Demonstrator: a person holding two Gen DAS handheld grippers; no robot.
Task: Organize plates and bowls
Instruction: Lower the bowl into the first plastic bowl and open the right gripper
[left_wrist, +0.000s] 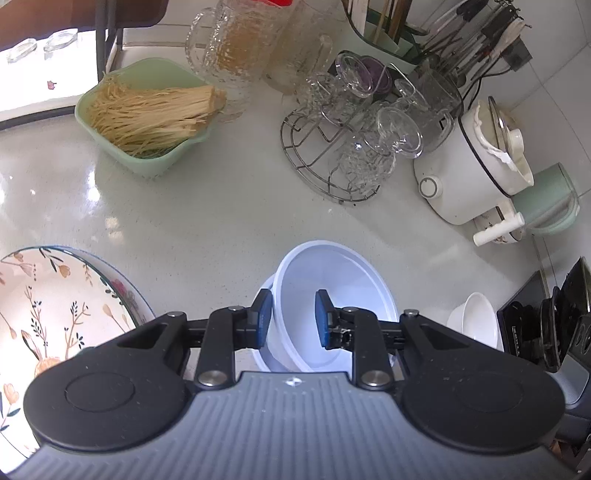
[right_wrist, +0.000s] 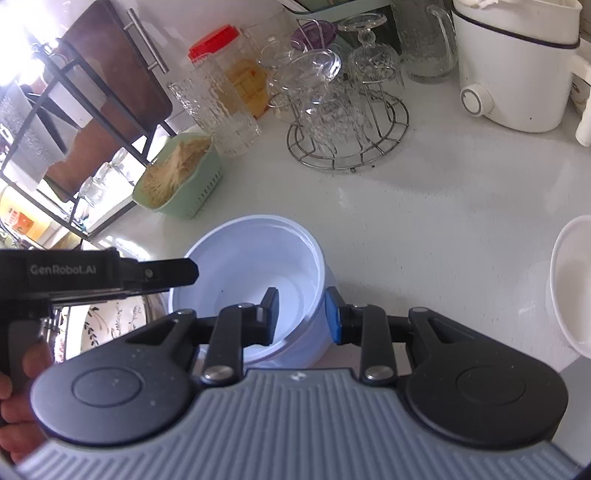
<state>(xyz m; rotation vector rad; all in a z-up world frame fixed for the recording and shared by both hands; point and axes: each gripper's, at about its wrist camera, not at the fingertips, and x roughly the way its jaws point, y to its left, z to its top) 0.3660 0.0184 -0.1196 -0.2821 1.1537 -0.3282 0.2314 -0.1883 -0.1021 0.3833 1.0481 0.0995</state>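
Observation:
A pale blue bowl (left_wrist: 334, 295) sits nested in another pale blue bowl on the white counter; it also shows in the right wrist view (right_wrist: 251, 266). My left gripper (left_wrist: 293, 319) is open, its jaws straddling the bowl's left rim, one pad outside, one inside. My right gripper (right_wrist: 303, 315) is open, its jaws straddling the right rim of the same bowl. A floral plate (left_wrist: 55, 306) lies to the left. A small white bowl (left_wrist: 476, 319) stands to the right, also in the right wrist view (right_wrist: 570, 291).
A green basket of noodles (left_wrist: 147, 118), glass jars (left_wrist: 236, 48), a wire rack of glasses (left_wrist: 351, 147) and a white cooker (left_wrist: 469, 170) stand at the back of the counter (left_wrist: 221, 214). Dark stove parts (left_wrist: 546, 317) are at the right.

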